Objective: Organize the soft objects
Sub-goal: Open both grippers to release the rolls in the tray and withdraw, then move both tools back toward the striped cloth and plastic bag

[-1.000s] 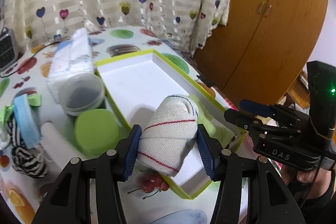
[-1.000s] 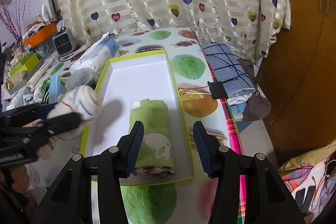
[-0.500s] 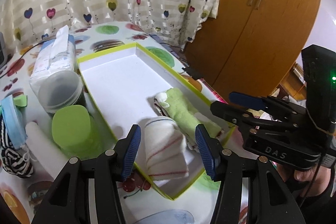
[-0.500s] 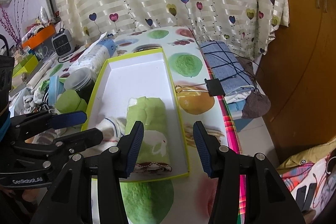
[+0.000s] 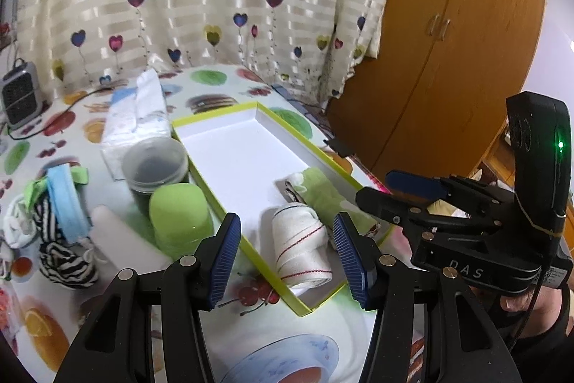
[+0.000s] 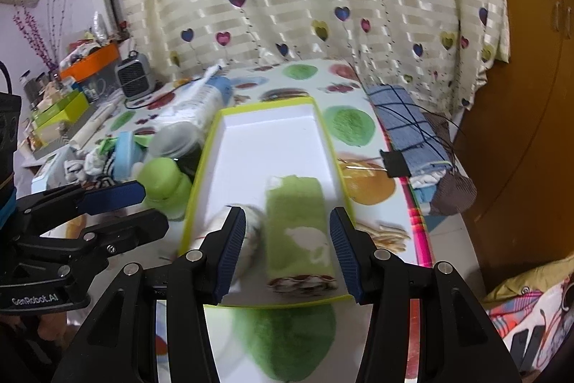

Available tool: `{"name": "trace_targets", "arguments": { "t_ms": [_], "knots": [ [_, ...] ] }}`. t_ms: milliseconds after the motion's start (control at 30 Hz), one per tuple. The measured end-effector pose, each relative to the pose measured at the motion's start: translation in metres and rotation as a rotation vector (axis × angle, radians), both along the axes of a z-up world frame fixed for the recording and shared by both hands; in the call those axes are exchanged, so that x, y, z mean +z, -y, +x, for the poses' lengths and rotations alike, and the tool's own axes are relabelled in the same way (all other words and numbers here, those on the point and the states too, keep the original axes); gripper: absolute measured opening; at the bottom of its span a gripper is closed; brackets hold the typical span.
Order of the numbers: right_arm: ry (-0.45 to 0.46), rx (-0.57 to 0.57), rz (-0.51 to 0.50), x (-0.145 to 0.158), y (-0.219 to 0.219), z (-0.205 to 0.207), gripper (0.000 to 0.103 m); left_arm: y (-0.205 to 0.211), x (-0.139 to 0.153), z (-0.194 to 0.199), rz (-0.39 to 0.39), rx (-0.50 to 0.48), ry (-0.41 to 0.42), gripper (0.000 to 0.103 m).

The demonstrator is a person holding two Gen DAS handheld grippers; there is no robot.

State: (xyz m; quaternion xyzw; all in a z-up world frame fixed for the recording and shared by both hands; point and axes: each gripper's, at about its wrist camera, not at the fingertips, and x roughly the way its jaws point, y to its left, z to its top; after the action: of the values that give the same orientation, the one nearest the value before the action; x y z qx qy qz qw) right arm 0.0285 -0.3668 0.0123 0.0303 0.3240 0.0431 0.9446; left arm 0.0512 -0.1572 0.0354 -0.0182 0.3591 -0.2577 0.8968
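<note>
We are looking over a fruit-print table [image 5: 222, 85] bearing a white tray with a lime rim [image 5: 236, 153]. Inside its near end, a green roll [image 6: 299, 225] is lying right of a white red-striped roll [image 5: 299, 246], the two touching. We are holding the left gripper [image 5: 285, 255] spread above the white roll, gripping nothing. Our right gripper [image 6: 287, 252] is hovering spread and empty too.

In the right wrist view, the white rolled sock [image 6: 247, 225] is blurry and partly hidden behind the left jaw, beside the green rolled sock [image 6: 299, 221] between the jaws.
</note>
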Motion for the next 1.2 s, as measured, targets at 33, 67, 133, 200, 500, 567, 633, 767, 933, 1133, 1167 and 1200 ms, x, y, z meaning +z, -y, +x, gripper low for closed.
{"name": "trace_targets", "arguments": {
  "t_ms": [33,67,133,200,500,567,633,767,933,1133,1167,1200],
  "knots": [
    [0.005,0.009,-0.001,0.002,-0.003,-0.001,0.050,-0.002,0.002,-0.003,-0.001,0.004,0.007,0.053],
    [0.009,0.015,-0.001,0.003,-0.005,-0.002,0.050,-0.004,0.004,-0.005,0.000,0.008,0.015,0.053],
    [0.021,0.032,0.001,0.006,-0.011,-0.005,0.051,-0.008,0.007,-0.009,0.003,0.021,0.029,0.053],
    [0.029,0.047,0.006,0.008,-0.016,-0.006,0.054,-0.013,0.009,-0.011,-0.001,0.035,0.031,0.053],
    [0.076,0.121,0.011,0.018,-0.043,-0.012,0.056,-0.045,0.014,-0.017,-0.011,0.119,0.044,0.053],
    [0.078,0.132,0.012,0.019,-0.048,-0.011,0.056,-0.051,0.013,-0.017,-0.011,0.141,0.040,0.053],
    [0.078,0.144,0.012,0.020,-0.053,-0.012,0.056,-0.057,0.011,-0.019,0.004,0.168,0.044,0.053],
    [0.078,0.158,0.020,0.021,-0.061,-0.013,0.056,-0.072,0.005,-0.020,0.012,0.201,0.029,0.053],
    [0.065,0.190,0.023,0.019,-0.075,-0.012,0.056,-0.089,-0.005,-0.021,0.018,0.237,0.008,0.053],
    [0.040,0.245,0.005,0.013,-0.096,-0.011,0.056,-0.106,-0.012,-0.023,0.018,0.268,-0.013,0.053],
    [0.039,0.249,0.003,0.013,-0.098,-0.011,0.056,-0.110,-0.013,-0.024,0.021,0.278,-0.014,0.053],
    [0.037,0.258,-0.001,0.013,-0.101,-0.011,0.056,-0.115,-0.014,-0.024,0.020,0.287,-0.016,0.053]
  ]
}}
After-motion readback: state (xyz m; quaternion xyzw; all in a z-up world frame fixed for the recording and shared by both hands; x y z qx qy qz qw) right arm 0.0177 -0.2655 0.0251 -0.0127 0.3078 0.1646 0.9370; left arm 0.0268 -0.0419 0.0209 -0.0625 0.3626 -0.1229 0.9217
